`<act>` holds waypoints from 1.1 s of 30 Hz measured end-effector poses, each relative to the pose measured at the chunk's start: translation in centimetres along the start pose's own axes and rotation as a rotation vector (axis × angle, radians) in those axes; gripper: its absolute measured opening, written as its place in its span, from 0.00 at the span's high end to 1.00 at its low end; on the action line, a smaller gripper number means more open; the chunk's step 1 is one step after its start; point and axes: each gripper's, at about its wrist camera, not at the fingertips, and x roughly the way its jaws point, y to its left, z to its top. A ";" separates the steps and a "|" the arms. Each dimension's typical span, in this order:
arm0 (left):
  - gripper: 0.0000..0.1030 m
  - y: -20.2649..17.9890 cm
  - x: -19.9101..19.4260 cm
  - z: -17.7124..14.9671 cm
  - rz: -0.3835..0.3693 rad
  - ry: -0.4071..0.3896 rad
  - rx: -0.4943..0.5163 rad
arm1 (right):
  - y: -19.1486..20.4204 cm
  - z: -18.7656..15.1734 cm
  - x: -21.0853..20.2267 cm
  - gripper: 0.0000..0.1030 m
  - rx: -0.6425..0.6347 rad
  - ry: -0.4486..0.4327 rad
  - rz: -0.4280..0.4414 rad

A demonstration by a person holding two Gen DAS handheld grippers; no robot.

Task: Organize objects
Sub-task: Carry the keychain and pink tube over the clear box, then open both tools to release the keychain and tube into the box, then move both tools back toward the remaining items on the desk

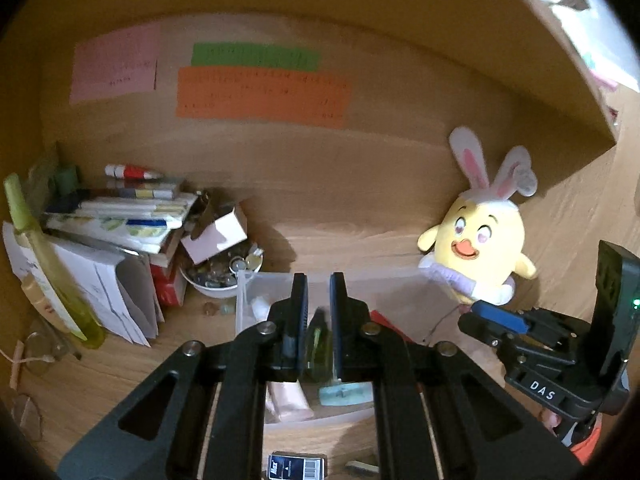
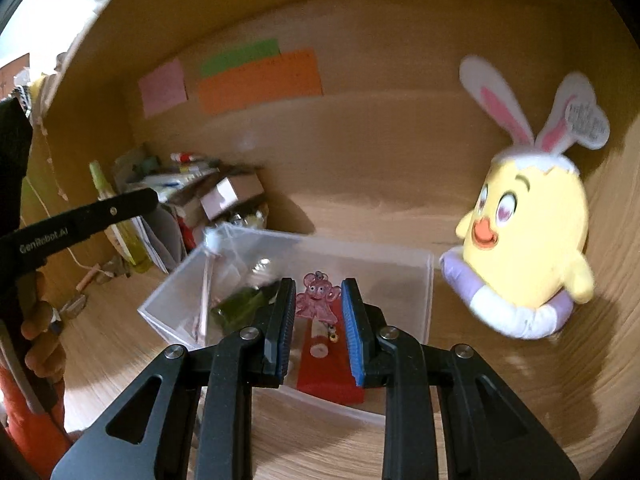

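Observation:
A clear plastic box [image 2: 400,268] stands on the wooden shelf. In it lie a green bottle [image 2: 244,304], a pink figure charm [image 2: 318,298] on a red card [image 2: 328,376], a pink tube [image 1: 290,400] and a teal item [image 1: 346,394]. My left gripper [image 1: 319,284] hovers over the box's left half, jaws nearly together with nothing pinched; the green bottle [image 1: 318,344] shows through the slit. My right gripper [image 2: 318,284] hangs over the box's near right side, its blue pads a finger-width apart and empty. The charm is seen below between them.
A yellow chick plush with bunny ears [image 2: 528,240] leans on the back wall at the right. Left of the box are a pile of books and papers [image 1: 120,216], a bowl of small things [image 1: 224,276] and a yellow-green bottle [image 1: 52,272]. Paper notes [image 1: 260,96] hang above.

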 end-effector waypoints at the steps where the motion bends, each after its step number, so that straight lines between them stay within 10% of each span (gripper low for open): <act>1: 0.91 0.1 0.4 -0.1 0.000 0.011 -0.001 | -0.1 -0.1 0.4 0.79 0.003 0.011 0.001; 16: 0.88 1.0 3.9 -3.3 -0.024 0.155 0.017 | -0.2 -1.8 5.0 0.78 -0.013 0.168 -0.032; 33: 0.23 2.3 -0.3 -5.0 0.029 0.134 0.037 | 1.5 -1.3 2.5 0.42 -0.060 0.116 -0.058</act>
